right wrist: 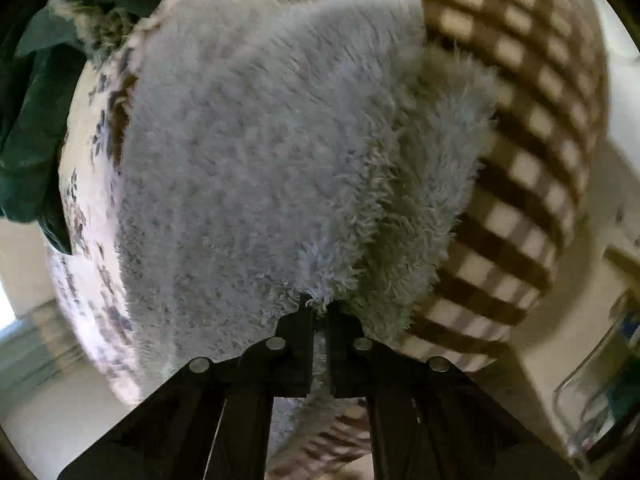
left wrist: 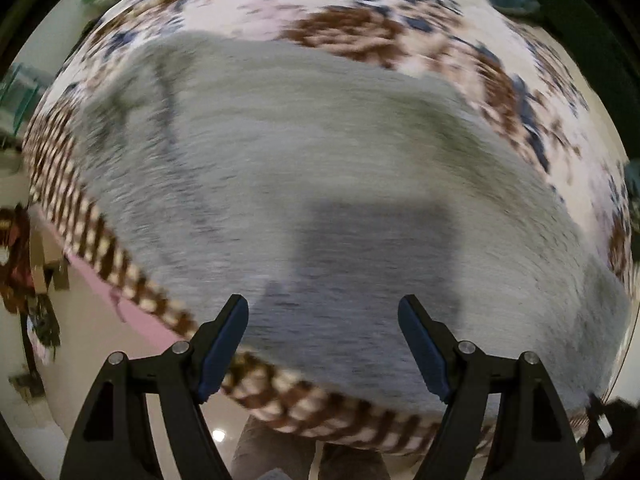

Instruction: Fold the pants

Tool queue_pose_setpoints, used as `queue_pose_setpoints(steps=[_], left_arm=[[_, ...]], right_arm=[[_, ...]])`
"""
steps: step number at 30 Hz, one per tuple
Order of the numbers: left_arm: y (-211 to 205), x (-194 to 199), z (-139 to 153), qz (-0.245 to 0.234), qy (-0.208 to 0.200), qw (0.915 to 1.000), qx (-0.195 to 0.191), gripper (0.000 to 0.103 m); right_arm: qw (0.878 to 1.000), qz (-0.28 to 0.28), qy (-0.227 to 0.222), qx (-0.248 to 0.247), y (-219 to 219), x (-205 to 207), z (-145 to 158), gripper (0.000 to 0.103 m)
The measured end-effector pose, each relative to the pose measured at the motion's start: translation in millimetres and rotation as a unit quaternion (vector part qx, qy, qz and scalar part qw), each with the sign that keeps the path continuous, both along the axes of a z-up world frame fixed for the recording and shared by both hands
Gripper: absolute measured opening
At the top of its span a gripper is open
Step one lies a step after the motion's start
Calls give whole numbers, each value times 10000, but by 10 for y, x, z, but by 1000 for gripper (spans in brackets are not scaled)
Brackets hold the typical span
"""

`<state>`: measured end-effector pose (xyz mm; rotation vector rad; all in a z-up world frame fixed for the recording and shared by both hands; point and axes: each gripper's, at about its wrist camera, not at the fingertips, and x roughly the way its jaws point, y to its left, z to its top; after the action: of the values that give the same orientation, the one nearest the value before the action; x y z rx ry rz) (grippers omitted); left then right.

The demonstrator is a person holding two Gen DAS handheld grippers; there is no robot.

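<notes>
The pants (left wrist: 304, 184) are pale grey-blue fleece, spread flat across a floral bedspread (left wrist: 360, 12). My left gripper (left wrist: 323, 312) is open and empty, hovering over the near part of the pants, its shadow on the cloth. In the right wrist view the fluffy pants (right wrist: 256, 152) fill the middle, with one layer lifted and folded over on the right. My right gripper (right wrist: 319, 306) is shut on an edge of the pants, fleece bunched between its fingertips. Both views are motion-blurred.
The bed's brown and cream checked border (left wrist: 120, 264) runs along its near edge, also in the right wrist view (right wrist: 520, 152). Dark green cloth (right wrist: 36, 128) lies at the far side. Pale floor (left wrist: 168, 412) lies below the edge. A clear container (right wrist: 600, 380) stands at right.
</notes>
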<state>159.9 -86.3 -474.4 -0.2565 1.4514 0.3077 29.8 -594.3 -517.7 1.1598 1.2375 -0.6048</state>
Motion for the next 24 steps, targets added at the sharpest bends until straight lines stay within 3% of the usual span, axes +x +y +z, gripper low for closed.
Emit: queue_pose_setpoints(steps=[2,4,8,9,11,12,13,17,20,22,23,24], left_arm=[[218,-63,12,216,-15,9998,-26,76],[383,-112,4,391,2,9992,-32,76],[764,-176,7,848,22,9962,-182,76],[911,-189,36,992,-16,9949,-197,76],[1159,-190,114,1182,-169,9927,-144,76],[1289,-177,159,1256,-249,9917,-69,76],[1423,-145,183,1322,-306,9907,12,76],[1912,20,204,1593,-527,9857,165,76],[2266,171,43,1676,-566,9842,102,76],[2472,290,-127,1717,-687,9823,-293,51],[2525,322,-155,1701,-789,9812,-449,13],[2567,361,-177,1687,-878,9801,-562,11]], right_arm=[[9993,133,32,-344,92,-45,228,4],[9978,227,359,-517,115,-50,309,4],[9934,599,976,-77,201,-2,-1,8],[9927,602,1043,-67,256,12,-1,16],[9939,695,855,-110,466,71,102,31],[9939,776,771,-172,599,111,166,46],[9938,888,637,-183,806,162,234,51],[9898,1305,466,343,1569,340,174,51],[9833,1571,568,728,2143,456,-9,51],[9813,1612,588,869,2407,492,-136,51],[9802,1657,619,892,2540,521,-186,51],[9804,1647,630,883,2606,529,-222,51]])
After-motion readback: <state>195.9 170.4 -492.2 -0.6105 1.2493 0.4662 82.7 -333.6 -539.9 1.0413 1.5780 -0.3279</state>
